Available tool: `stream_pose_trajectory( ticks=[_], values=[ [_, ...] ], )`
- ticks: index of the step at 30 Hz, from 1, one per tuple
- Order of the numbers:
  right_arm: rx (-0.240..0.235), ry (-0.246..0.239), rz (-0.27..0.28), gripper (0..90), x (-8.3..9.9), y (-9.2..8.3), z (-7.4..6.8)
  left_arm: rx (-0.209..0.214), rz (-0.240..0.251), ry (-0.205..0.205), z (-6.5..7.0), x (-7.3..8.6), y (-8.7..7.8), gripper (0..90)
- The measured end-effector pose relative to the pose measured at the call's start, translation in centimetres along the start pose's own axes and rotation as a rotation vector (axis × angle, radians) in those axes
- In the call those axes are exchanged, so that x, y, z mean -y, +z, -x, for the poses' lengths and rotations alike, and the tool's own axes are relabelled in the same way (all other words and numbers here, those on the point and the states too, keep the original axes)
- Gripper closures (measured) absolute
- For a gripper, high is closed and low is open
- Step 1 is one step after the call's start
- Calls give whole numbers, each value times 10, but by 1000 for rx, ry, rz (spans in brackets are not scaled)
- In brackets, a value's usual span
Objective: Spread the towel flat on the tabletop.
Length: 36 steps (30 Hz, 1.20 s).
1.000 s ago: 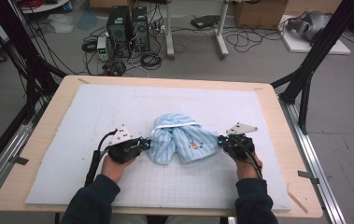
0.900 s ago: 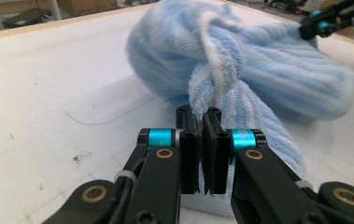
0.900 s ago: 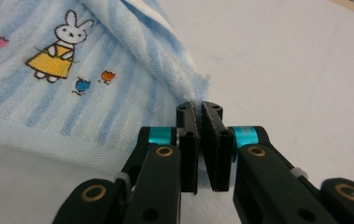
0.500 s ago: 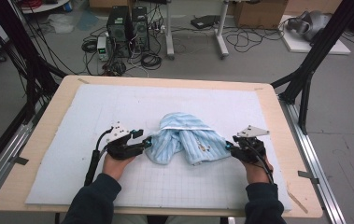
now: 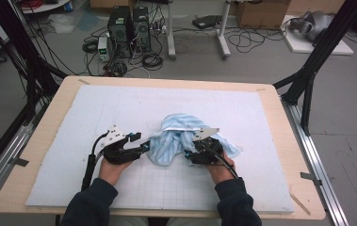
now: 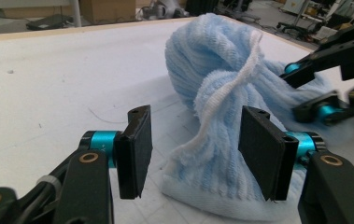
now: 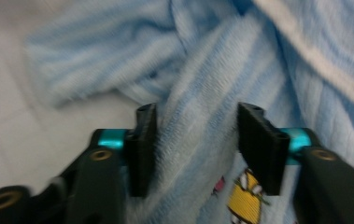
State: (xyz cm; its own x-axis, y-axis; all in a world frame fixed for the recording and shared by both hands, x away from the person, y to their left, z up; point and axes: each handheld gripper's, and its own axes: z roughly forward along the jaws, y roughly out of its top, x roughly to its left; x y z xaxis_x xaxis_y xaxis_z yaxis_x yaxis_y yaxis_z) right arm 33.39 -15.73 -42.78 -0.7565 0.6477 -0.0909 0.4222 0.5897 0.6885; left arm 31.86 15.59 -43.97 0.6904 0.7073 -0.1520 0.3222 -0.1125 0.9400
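Note:
A light blue striped towel point(image 5: 176, 136) lies bunched in the middle of the white mat point(image 5: 119, 108). My left gripper point(image 5: 144, 145) rests at the towel's left end. Its jaws have just been opening and now stand open, with a twisted, white-hemmed fold of towel point(image 6: 212, 60) loose between the pads point(image 6: 135, 149). My right gripper point(image 5: 188, 153) sits over the towel's near right part. Its jaws have also just been opening and stand open point(image 7: 195, 144), with striped cloth point(image 7: 202, 70) lying between them. A yellow cartoon patch point(image 7: 244, 200) shows near its right jaw. The right gripper point(image 6: 305, 88) also appears beyond the towel in the left gripper view.
The mat covers a wooden table point(image 5: 53, 122) with black frame posts point(image 5: 308, 84) at its corners. A flat corner of the towel point(image 5: 230, 149) spreads out to the right of my right hand. Computers and cables point(image 5: 129, 28) stand on the floor beyond the table's far edge.
Both grippers went from shut on the towel's ends to open. My right hand slid left onto the towel, which slackened and bunched narrower. The left hand stayed put.

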Motion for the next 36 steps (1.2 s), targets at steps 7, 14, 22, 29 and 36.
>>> stream_pose_trajectory(
  ticks=[7, 14, 22, 29, 36],
  values=[
    [32, 2, -27, 803, 4, -5, 5, 41, -42, -4, 3, 3, 4, 447],
    [-9, 11, -5, 833, 17, -11, -1, 19, -145, 18, 6, 2, 21, 428],
    [-78, -10, 20, 832, 29, -26, -18, 4, -191, 31, 8, 0, 32, 850],
    [-140, -42, 32, 830, 37, -34, -38, -26, -160, -9, -2, -3, 29, 854],
    [-247, -99, 33, 816, 33, -34, -61, -54, -147, -22, -8, -6, 31, 854]
  ],
)
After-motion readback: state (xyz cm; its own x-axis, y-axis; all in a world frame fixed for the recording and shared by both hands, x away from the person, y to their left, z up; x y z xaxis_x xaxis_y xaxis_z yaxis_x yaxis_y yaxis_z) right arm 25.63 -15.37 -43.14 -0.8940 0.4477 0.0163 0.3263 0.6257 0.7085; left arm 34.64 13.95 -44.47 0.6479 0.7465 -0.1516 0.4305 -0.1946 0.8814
